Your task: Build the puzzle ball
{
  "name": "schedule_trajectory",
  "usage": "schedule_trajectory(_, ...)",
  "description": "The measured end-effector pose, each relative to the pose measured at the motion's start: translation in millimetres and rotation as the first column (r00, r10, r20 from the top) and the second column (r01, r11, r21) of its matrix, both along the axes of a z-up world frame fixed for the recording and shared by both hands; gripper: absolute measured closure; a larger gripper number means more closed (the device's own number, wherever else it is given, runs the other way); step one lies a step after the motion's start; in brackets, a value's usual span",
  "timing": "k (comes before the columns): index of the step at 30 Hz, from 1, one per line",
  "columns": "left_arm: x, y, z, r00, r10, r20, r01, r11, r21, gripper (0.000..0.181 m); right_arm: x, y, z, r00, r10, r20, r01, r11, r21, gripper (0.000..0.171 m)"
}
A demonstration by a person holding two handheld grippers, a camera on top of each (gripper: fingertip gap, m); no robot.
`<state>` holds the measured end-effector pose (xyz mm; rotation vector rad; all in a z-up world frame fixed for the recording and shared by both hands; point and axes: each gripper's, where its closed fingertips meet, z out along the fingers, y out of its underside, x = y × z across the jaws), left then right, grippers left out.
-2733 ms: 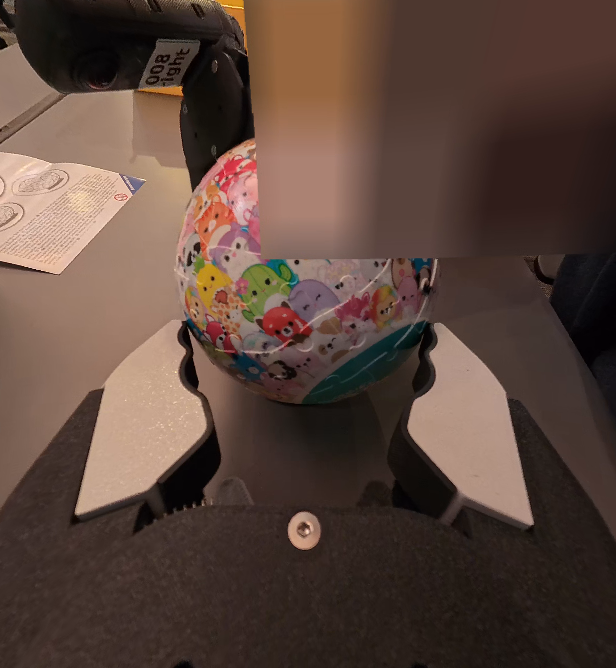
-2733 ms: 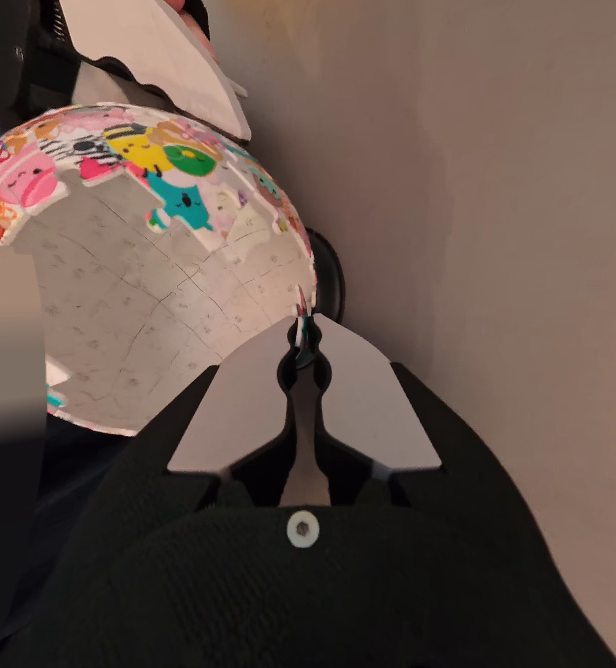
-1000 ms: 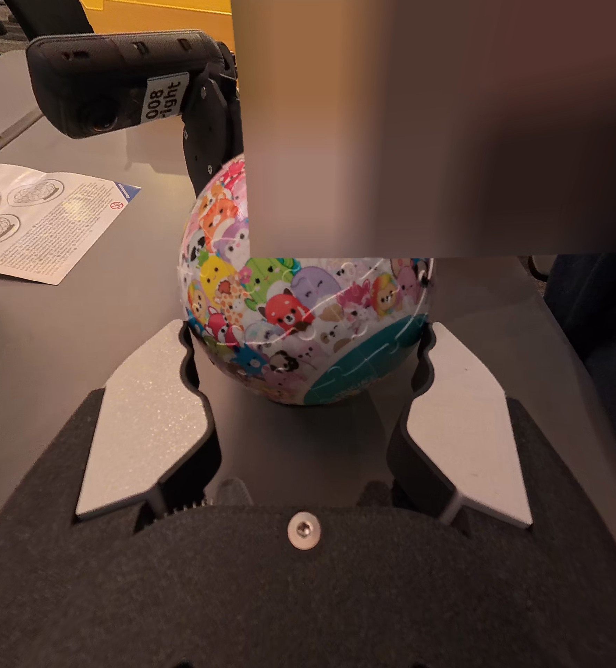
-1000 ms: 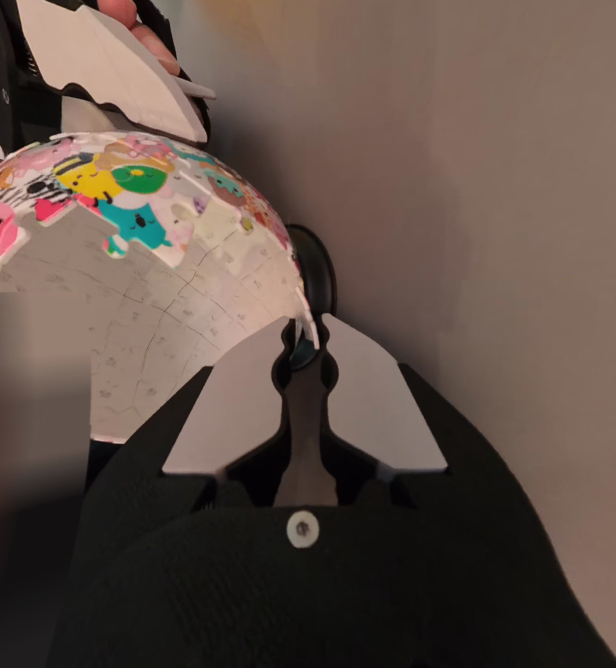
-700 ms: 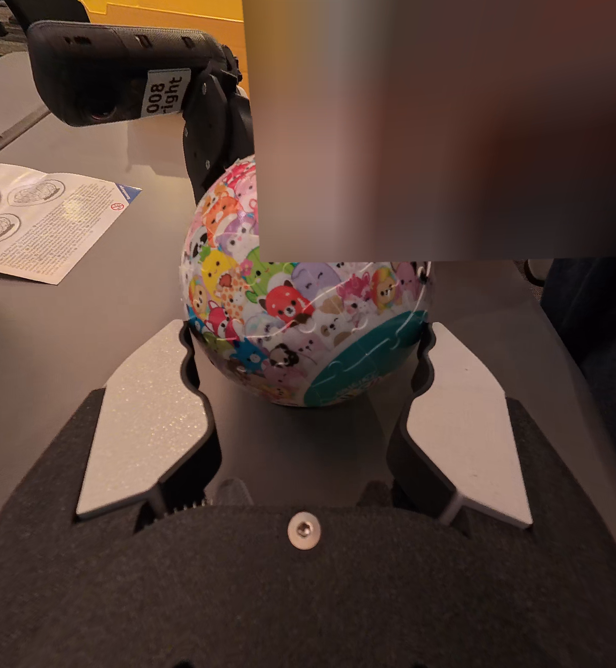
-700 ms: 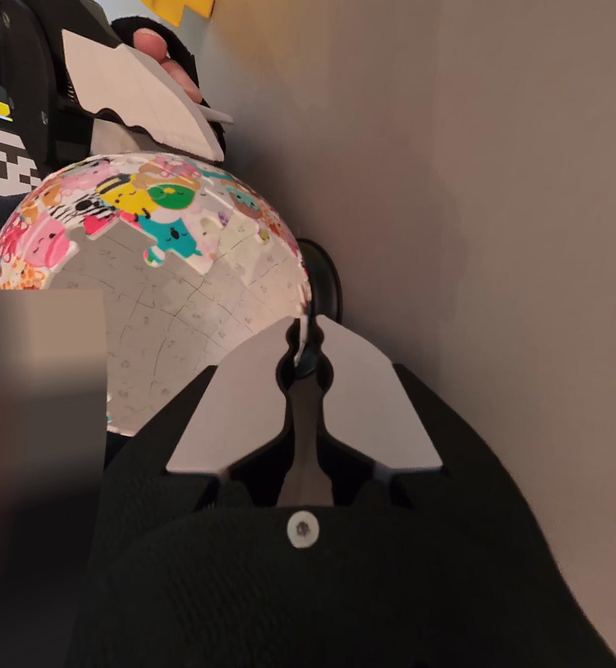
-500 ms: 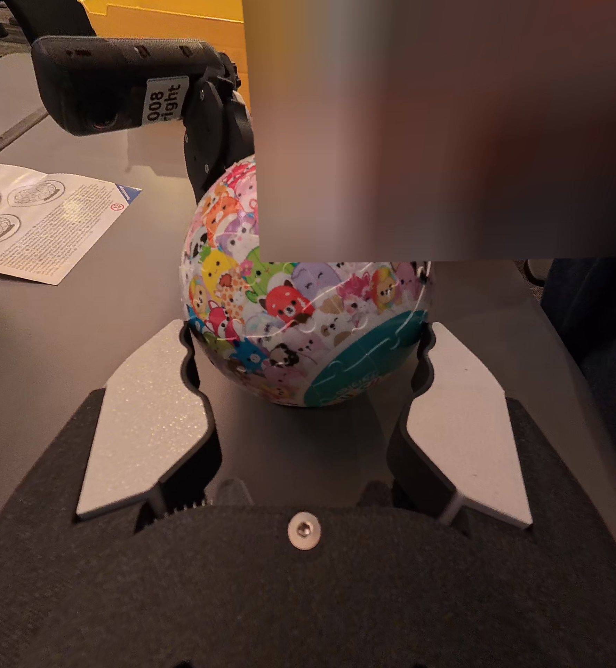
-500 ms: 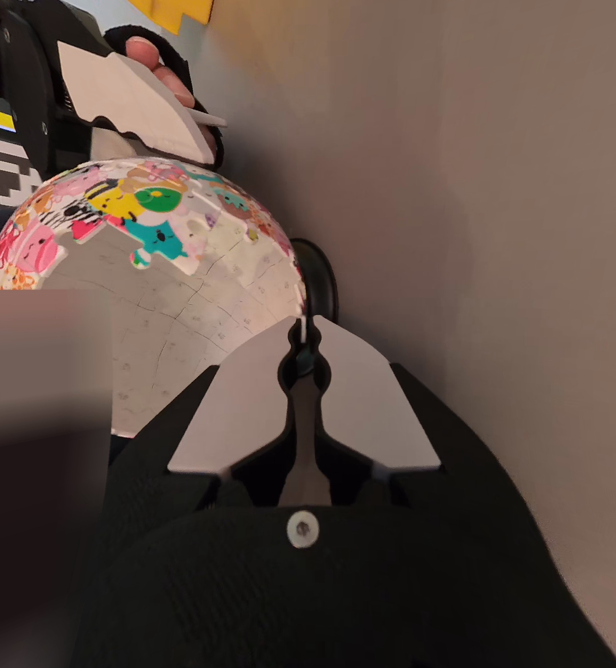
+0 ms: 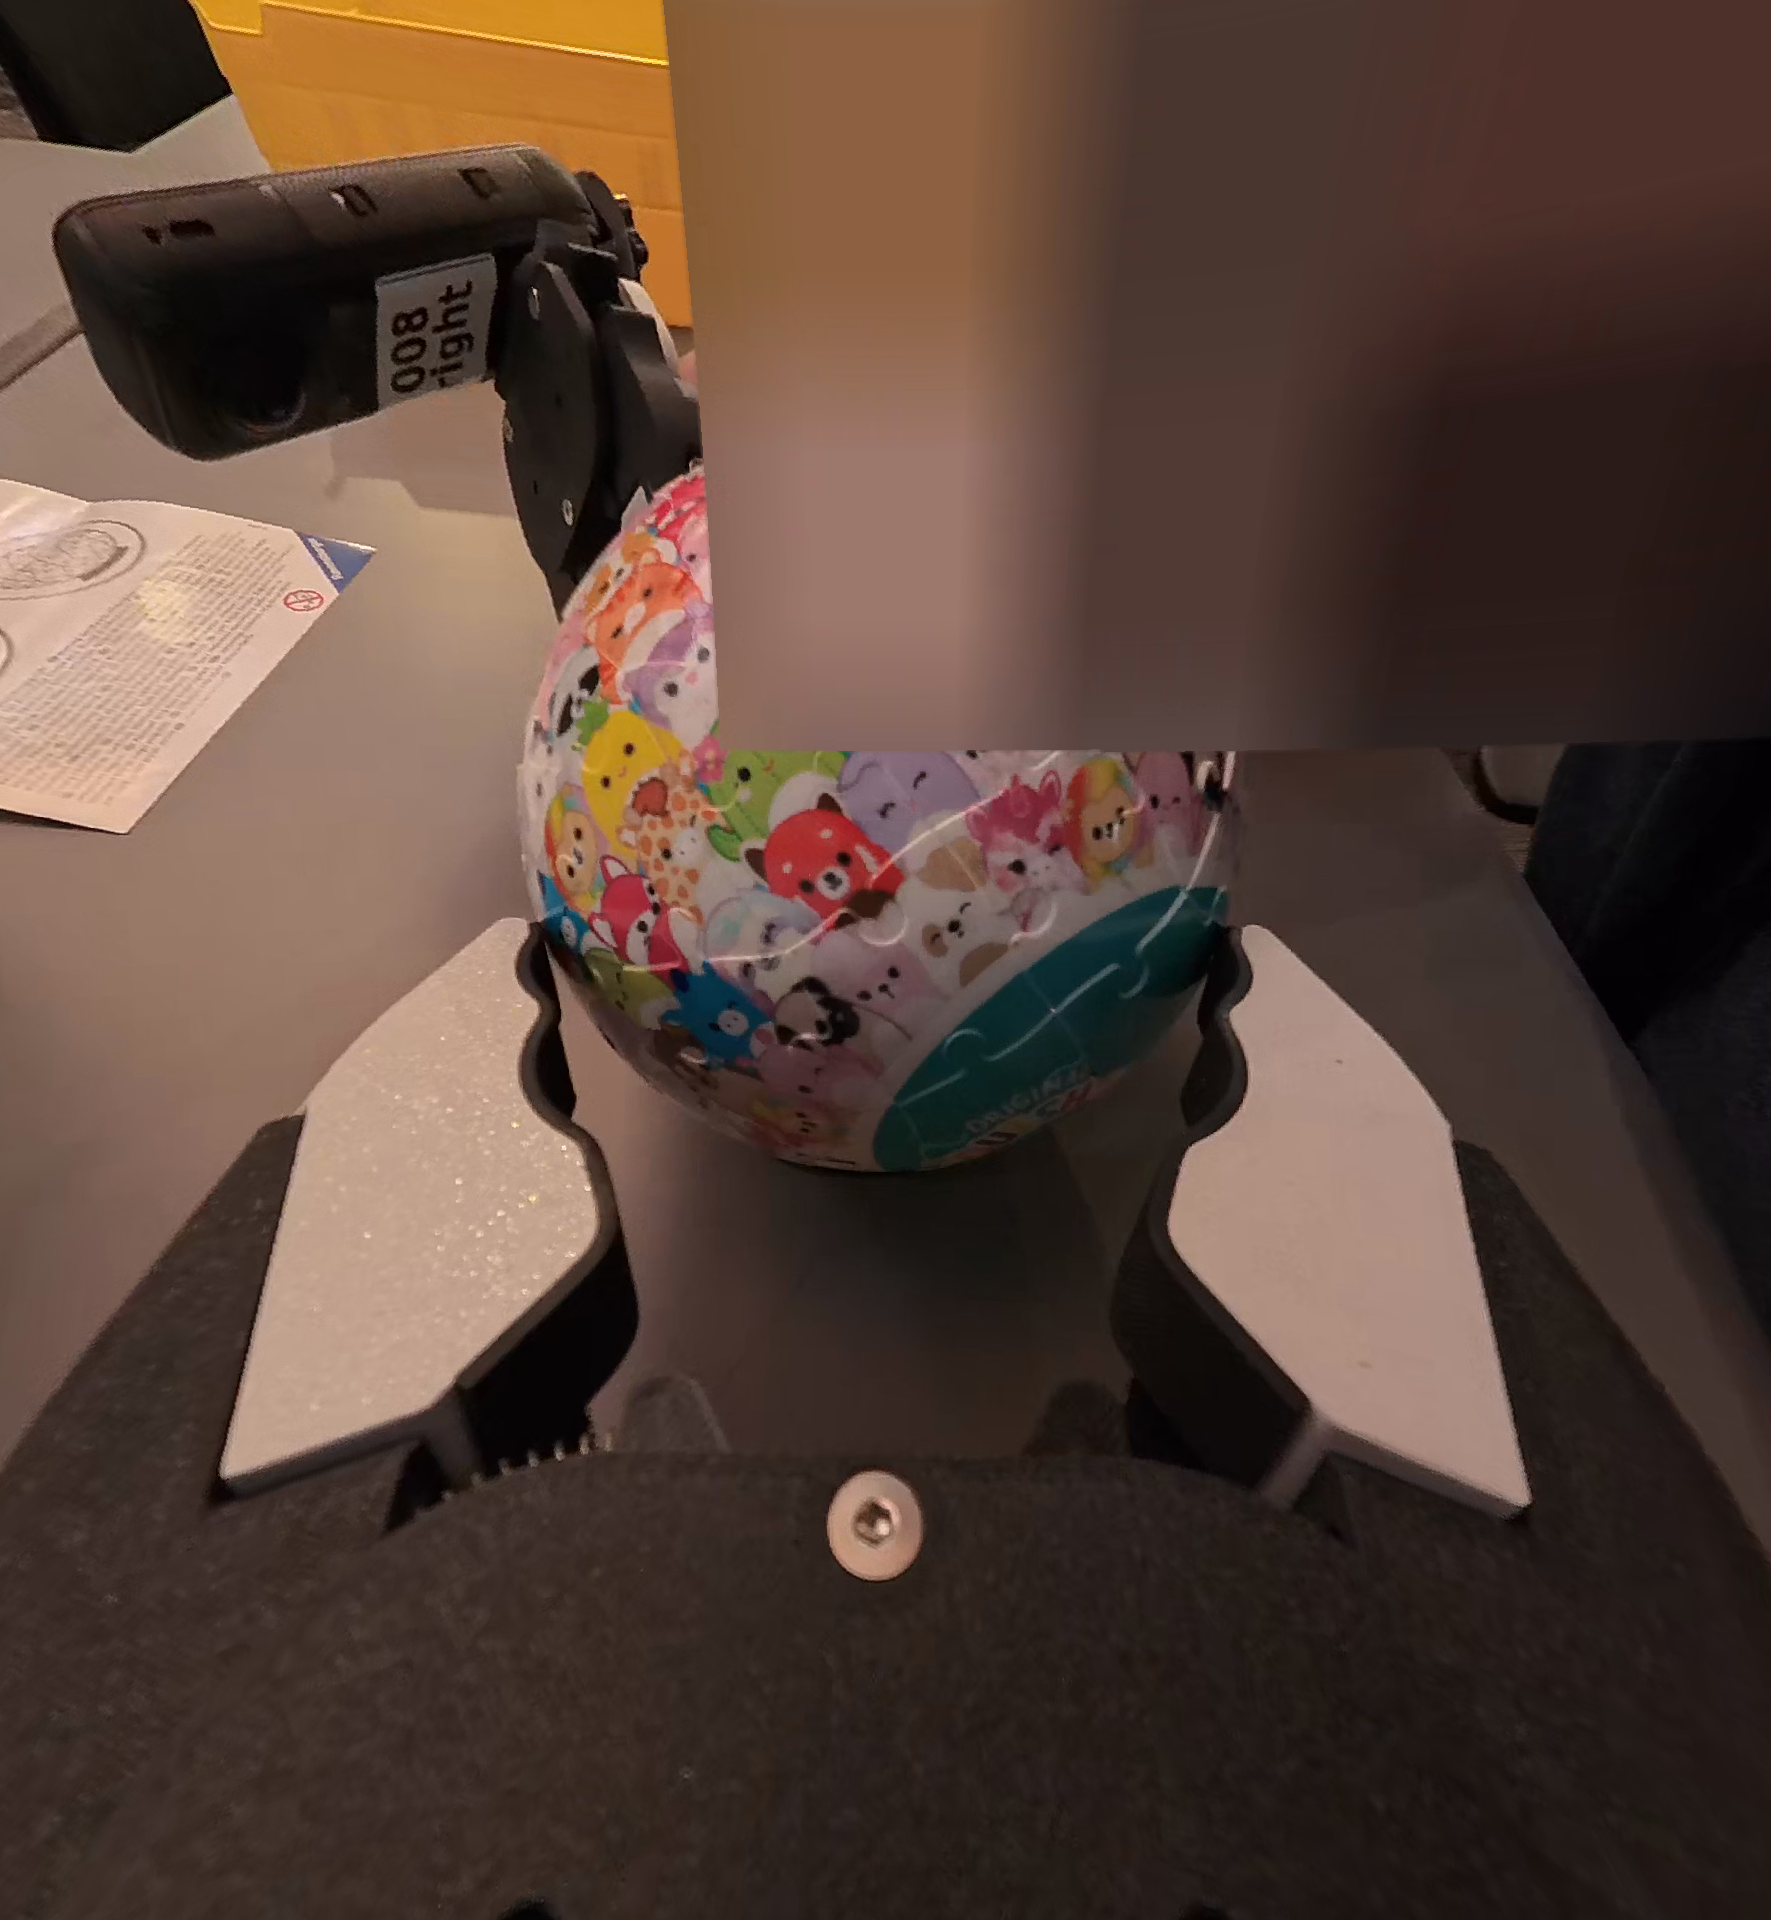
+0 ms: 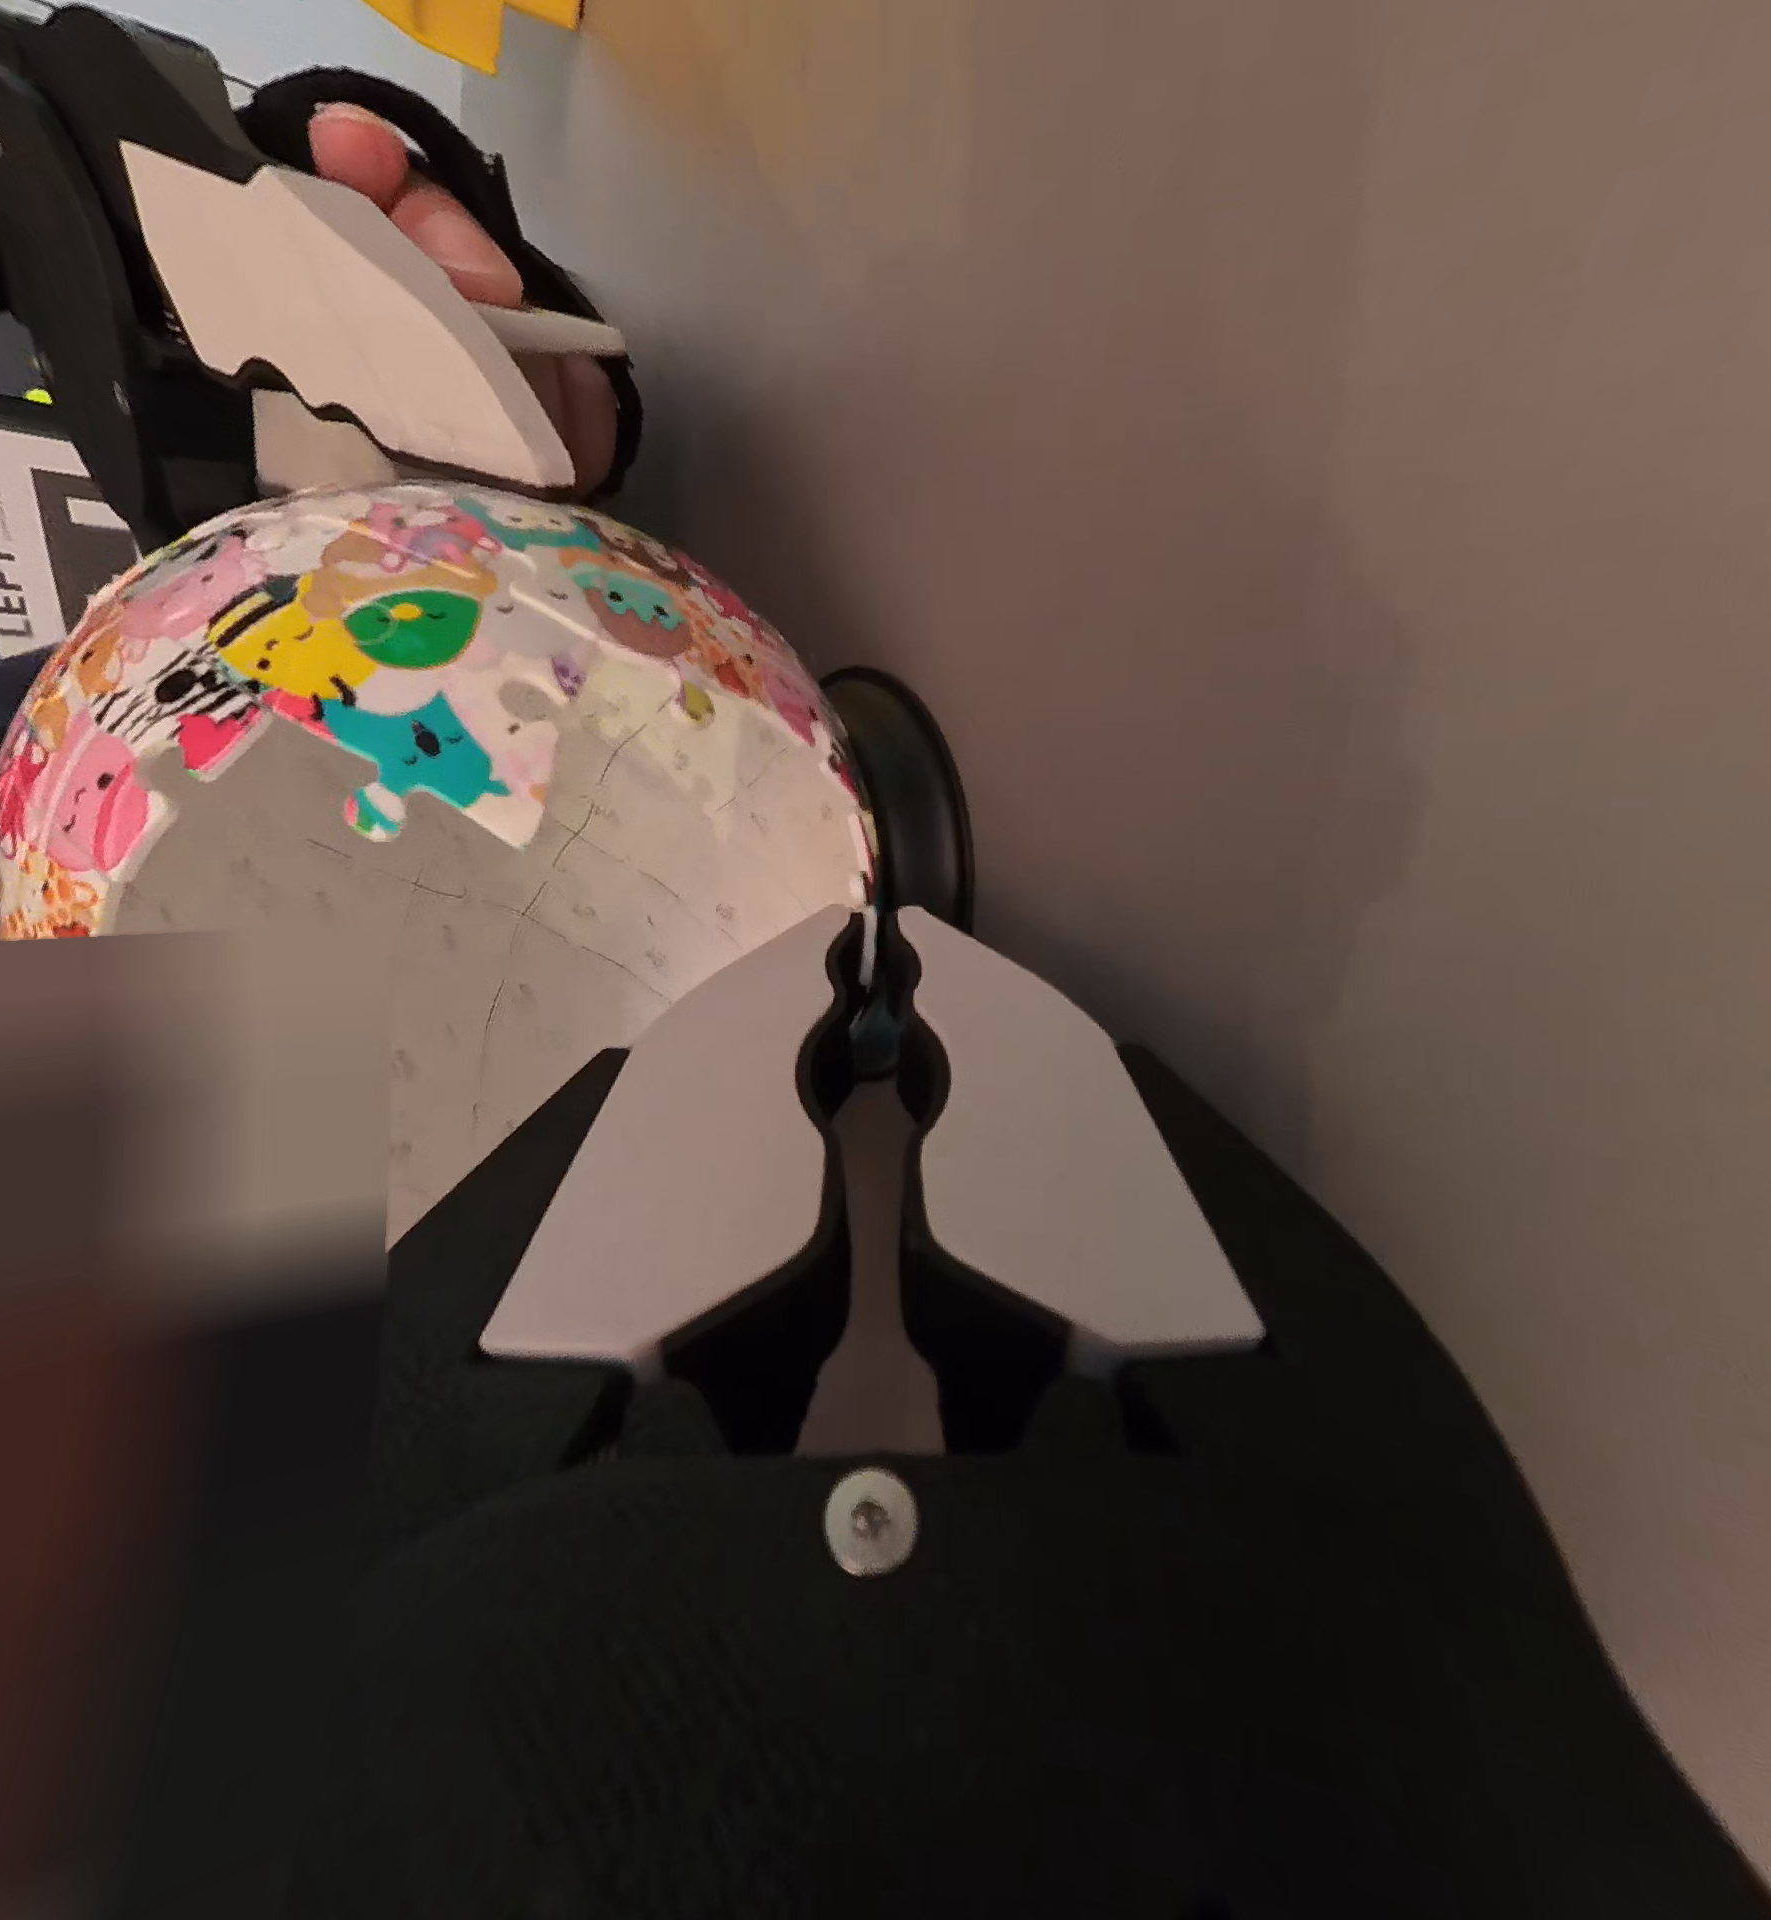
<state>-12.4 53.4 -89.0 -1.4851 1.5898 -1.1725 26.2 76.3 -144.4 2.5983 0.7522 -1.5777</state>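
Note:
The puzzle ball (image 9: 860, 883), covered in colourful cartoon animals with a teal patch, sits between the fingers of my left gripper (image 9: 881, 935), which touch both its sides. In the right wrist view the ball (image 10: 424, 665) shows an open gap with its pale inner side (image 10: 548, 987). My right gripper (image 10: 870, 935) is shut on a thin puzzle piece (image 10: 873, 1023) held edge-on at the rim of that gap. Its body (image 9: 590, 416) shows behind the ball in the left wrist view. One of the left gripper's fingers (image 10: 341, 332) lies on the ball's far side.
A paper instruction sheet (image 9: 102, 644) lies on the grey table (image 9: 185, 987) at the left. A yellow box (image 9: 445, 94) stands at the back. A dark round disc (image 10: 912, 790) sits right beside the ball. A hand (image 10: 445, 218) holds the left gripper. My right fingertips sit around 8 centimeters from my left ones.
My right gripper's jaws have closed from slightly apart onto the thin piece, and it has shifted along the ball's rim. The left gripper's hold on the ball is unchanged.

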Motion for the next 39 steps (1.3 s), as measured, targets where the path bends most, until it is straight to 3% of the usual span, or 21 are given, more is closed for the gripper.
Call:
schedule_trajectory(14,0.6,-2.1,1.1,1.0,-0.019,0.01,0.019,1.0,-0.021,0.065,-0.2,-3.4,-0.8,0.999,0.017,0.043,-0.012,0.994,-0.108,0.168)
schedule_trajectory(39,0.9,-0.9,1.7,1.0,-0.007,0.017,0.008,1.0,-0.023,0.065,-1.7,0.3,-5.8,0.995,0.033,0.098,-0.034,0.999,0.004,0.16)
